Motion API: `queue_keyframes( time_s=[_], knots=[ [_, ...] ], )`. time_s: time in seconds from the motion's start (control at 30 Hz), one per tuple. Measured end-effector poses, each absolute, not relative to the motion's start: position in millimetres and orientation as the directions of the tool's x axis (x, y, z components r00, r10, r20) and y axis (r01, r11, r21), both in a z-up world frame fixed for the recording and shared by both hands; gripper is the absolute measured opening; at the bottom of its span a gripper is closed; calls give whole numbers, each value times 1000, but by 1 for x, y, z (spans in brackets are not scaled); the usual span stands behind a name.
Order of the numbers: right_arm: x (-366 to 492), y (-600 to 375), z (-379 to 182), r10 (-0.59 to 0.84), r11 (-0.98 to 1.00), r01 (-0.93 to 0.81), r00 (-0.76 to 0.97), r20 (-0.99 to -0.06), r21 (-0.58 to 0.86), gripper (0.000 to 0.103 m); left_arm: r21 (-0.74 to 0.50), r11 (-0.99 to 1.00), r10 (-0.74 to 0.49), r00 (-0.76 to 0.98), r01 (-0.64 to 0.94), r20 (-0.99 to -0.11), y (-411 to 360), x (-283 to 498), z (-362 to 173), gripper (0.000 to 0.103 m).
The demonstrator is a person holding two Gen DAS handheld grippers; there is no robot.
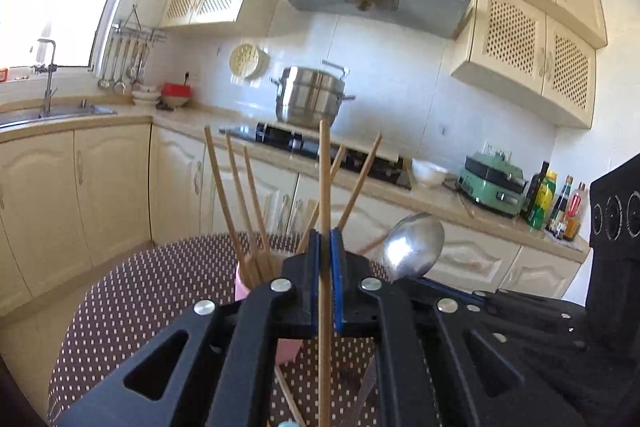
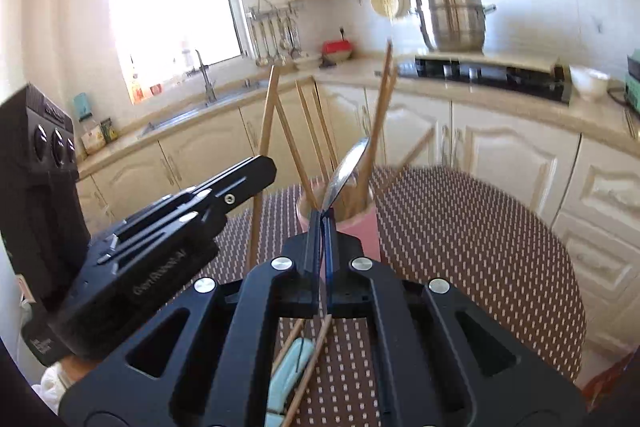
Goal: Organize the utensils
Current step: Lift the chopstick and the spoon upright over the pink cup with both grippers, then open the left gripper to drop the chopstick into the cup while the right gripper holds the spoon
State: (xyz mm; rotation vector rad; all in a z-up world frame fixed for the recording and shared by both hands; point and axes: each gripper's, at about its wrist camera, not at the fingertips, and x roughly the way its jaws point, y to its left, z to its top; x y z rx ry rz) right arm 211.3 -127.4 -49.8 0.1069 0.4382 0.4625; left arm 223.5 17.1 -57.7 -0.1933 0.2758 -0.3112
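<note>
Chopstick and spoon are both in the air: a long, pale wooden chopstick (image 1: 325,211) stands upright, pinched between the blue-padded jaws of the left gripper (image 1: 325,247), and a shiny steel spoon (image 2: 347,171) is clamped by its handle in the right gripper (image 2: 322,227), bowl up and tilted. Just beyond both tools stands a pink cylindrical cup (image 2: 360,227) on the bench, already holding several more wooden chopsticks (image 1: 236,203) that fan out from its mouth.

Judging from this, the step in hand is carrying two utensils to the cup. The next move calls for bringing each lower end over the cup's opening and finding a gap among the sticks already there, then spreading the jaws only once the end is well inside. The two grippers are close together, so one should probably go first.

Under the grippers, on the brown white-dotted tablecloth (image 2: 460,235), a few loose chopsticks (image 2: 310,371) and a pale blue utensil (image 2: 290,367) lie unsorted, so the task is not finished. Behind runs a cream kitchen with a steel pot (image 1: 310,99) on the stove.
</note>
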Motion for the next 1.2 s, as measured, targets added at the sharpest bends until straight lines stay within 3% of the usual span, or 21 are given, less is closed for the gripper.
queue_keyframes(
  time_s=[0.4, 0.73, 1.2],
  knots=[
    [227, -107, -1, 415, 910, -405, 878, -239, 94, 2, -228, 944, -250, 968, 239, -22, 17, 256, -22, 6],
    [253, -99, 3, 390, 921, -384, 905, -168, 67, 2, -287, 941, -165, 984, 179, 73, 35, 286, -18, 6],
    [274, -95, -21, 368, 930, -366, 918, -145, 44, 2, -312, 941, -121, 991, 131, 52, 39, 314, -46, 6]
  ],
)
